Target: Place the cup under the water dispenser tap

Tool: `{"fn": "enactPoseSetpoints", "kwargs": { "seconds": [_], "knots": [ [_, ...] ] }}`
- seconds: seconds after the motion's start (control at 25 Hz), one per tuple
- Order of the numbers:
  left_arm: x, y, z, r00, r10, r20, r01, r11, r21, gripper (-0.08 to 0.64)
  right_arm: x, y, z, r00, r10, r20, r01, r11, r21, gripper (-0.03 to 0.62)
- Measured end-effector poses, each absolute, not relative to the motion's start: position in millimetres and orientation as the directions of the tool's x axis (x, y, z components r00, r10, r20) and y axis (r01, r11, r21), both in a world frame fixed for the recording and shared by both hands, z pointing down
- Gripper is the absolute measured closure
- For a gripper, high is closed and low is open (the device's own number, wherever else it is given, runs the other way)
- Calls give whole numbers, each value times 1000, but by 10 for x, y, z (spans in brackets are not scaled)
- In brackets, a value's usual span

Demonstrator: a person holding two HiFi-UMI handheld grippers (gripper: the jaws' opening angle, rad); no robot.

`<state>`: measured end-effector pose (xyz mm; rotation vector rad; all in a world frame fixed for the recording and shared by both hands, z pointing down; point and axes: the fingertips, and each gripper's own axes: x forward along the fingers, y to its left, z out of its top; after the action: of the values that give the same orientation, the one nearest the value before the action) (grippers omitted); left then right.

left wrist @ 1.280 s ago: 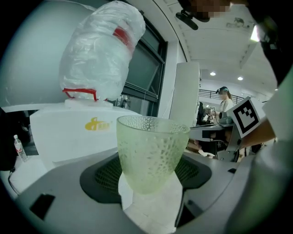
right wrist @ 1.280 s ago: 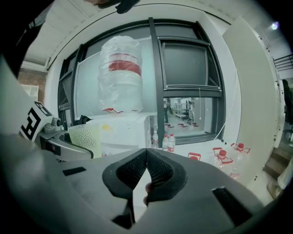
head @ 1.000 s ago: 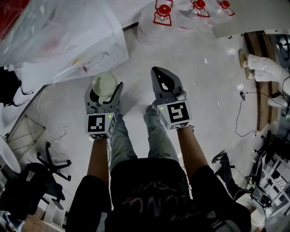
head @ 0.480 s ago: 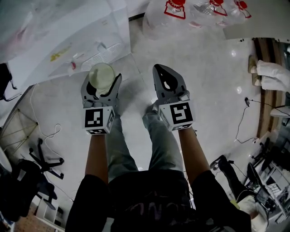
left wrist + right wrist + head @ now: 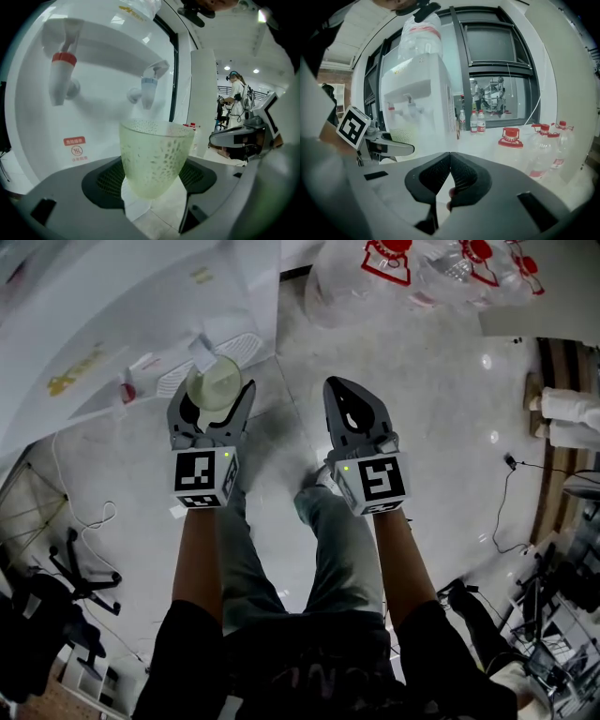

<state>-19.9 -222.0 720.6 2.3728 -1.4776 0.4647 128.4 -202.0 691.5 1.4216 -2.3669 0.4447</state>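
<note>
A pale green, dimpled plastic cup (image 5: 154, 157) stands upright between my left gripper's (image 5: 154, 187) wide-set jaws, which grip its lower sides. Just beyond it is the white water dispenser (image 5: 103, 117), with a red tap (image 5: 62, 77) up to the left and a blue tap (image 5: 148, 91) above and behind the cup's rim. From the head view, the cup (image 5: 215, 382) and left gripper (image 5: 214, 404) sit at the dispenser's (image 5: 141, 315) edge. My right gripper (image 5: 339, 395) hangs alongside to the right, over the floor. Its jaws (image 5: 450, 161) are shut with nothing between them.
Several large water bottles with red caps (image 5: 394, 268) stand on the floor ahead to the right, with more bottles (image 5: 513, 140) beside the dispenser (image 5: 422, 93). Cables (image 5: 511, 493) trail on the floor at right. A person (image 5: 236, 93) stands far off in the room.
Both grippers have sunk, side by side, with the cup still in the left one. The dispenser now lies closer around the left gripper. Neither gripper's jaws have changed.
</note>
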Motion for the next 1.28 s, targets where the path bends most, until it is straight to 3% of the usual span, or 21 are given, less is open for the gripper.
{"fn": "enactPoseSetpoints", "kwargs": {
  "seconds": [1.28],
  "knots": [
    [-227, -2590, 7868, 339, -746, 573, -927, -370, 66, 198, 1372, -2093, 7574, -470, -742, 478, -873, 471, -127, 578]
  ]
}}
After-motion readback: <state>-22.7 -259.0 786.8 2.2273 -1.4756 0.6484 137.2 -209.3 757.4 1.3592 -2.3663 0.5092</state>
